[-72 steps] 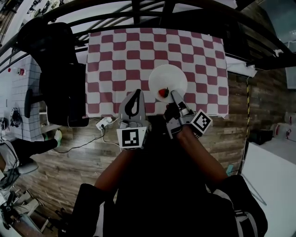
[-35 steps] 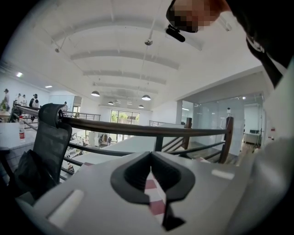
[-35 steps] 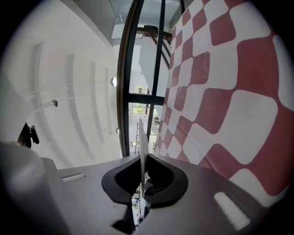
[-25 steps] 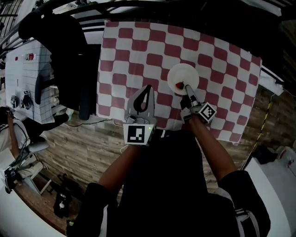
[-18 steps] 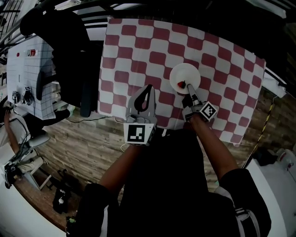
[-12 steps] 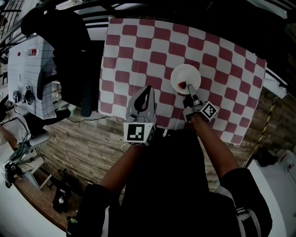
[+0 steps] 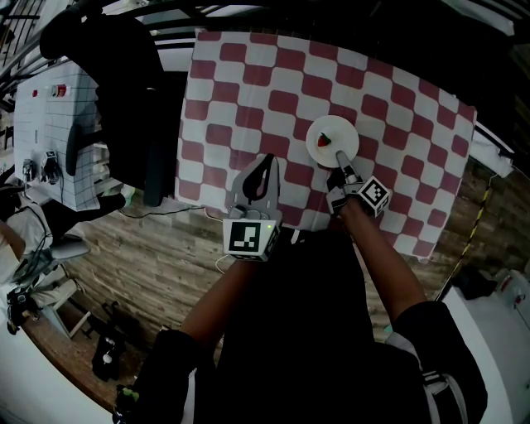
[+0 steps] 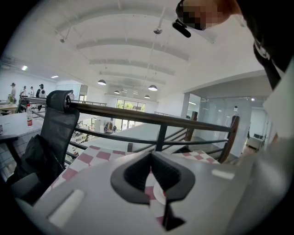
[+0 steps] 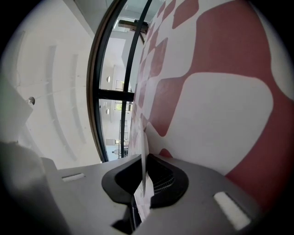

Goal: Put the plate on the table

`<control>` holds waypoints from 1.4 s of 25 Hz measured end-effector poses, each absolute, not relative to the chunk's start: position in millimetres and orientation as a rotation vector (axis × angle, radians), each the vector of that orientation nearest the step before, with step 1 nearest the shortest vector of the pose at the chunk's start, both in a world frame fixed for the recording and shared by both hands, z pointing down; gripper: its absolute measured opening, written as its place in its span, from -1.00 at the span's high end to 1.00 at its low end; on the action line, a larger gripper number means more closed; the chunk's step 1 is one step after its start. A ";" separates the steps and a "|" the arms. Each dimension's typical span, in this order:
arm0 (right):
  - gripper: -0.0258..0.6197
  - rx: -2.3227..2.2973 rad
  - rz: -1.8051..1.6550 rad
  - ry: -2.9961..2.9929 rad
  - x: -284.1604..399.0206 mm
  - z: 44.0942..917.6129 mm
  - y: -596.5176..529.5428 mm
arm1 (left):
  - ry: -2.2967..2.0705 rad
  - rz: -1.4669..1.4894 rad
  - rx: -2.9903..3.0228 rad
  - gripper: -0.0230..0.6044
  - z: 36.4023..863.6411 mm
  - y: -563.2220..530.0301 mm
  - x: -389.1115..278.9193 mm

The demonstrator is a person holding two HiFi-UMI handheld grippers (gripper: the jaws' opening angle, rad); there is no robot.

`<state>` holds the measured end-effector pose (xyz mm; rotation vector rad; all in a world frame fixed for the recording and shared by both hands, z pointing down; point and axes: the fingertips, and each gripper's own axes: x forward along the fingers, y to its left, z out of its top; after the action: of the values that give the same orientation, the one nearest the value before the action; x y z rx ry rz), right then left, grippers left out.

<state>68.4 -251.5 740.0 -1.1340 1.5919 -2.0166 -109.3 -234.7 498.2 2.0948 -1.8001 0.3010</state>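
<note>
A small white plate with a red strawberry on it lies over the red-and-white checked tablecloth, right of the middle. My right gripper is shut on the plate's near rim. In the right gripper view the thin white rim stands edge-on between the pads, with the cloth close behind it. My left gripper hovers over the table's near edge, shut and holding nothing; its jaws meet at the tips.
A black office chair stands against the table's left side. A dark railing runs along the far side, also seen as the railing ahead of the left gripper. A white gridded panel stands at the left, on wooden floor.
The right gripper's tip has drawn back slightly, so the strawberry now shows clear of it. The plate has barely shifted. The left gripper has stayed in place.
</note>
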 end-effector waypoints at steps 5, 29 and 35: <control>0.84 -1.190 -2.082 1.509 69.8 746.0 -247.1 | -1.808 0.287 2.102 0.90 493.6 -231.1 -111.9; 0.43 -1.664 -2.056 1.866 107.0 736.7 -212.1 | -1.919 0.189 2.088 0.90 452.6 -163.8 -129.2; 0.42 -1.569 -1.964 1.905 103.6 699.2 -206.0 | -1.806 0.178 2.183 0.90 454.1 -145.4 -104.0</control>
<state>103.6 -206.0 699.2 -1.5685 1.9053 -1.9641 -104.0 -145.4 454.1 2.1833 -1.8057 0.1776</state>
